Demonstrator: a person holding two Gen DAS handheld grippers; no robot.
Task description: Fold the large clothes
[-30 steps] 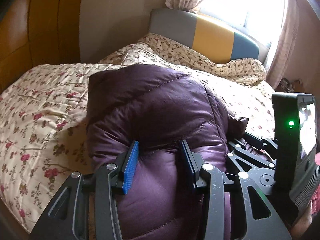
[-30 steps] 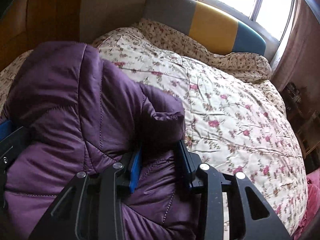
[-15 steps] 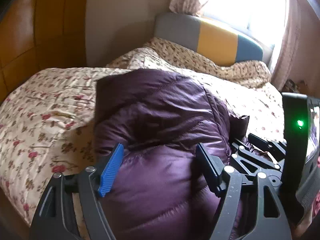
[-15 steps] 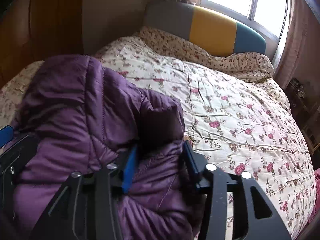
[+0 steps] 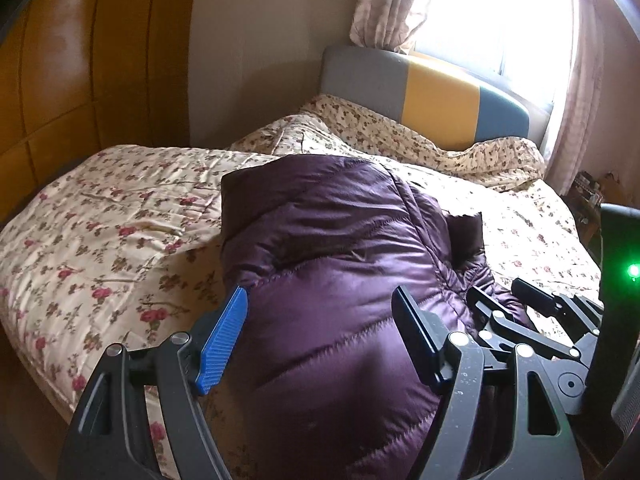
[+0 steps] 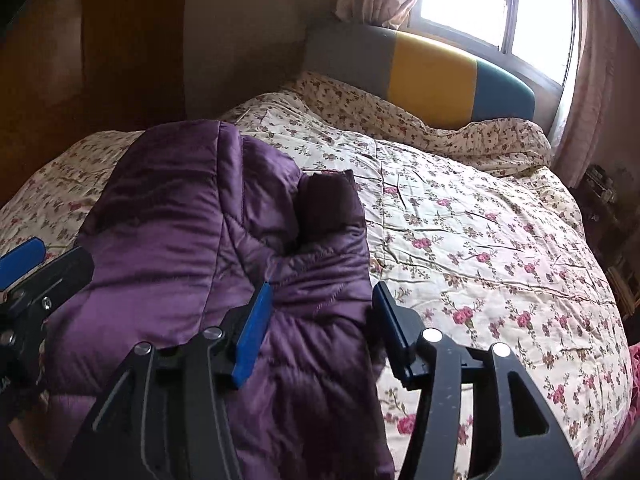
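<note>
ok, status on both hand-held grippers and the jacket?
Left hand-held gripper open. Right hand-held gripper jaws just opening, pads off fabric. Purple jacket folded on floral quilt. Nothing in the way.

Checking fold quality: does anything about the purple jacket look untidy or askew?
One dark flap sticks up from the purple jacket at its right edge, not tucked flat. Otherwise the bundle sits compactly on the floral quilt.

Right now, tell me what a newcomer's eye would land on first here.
A puffy purple jacket lies folded on the flowered bedspread, at the near side of the bed. Both tongs, left and right, stand open just above it. Behind, a grey, yellow and blue headboard sits under a bright window.
</note>
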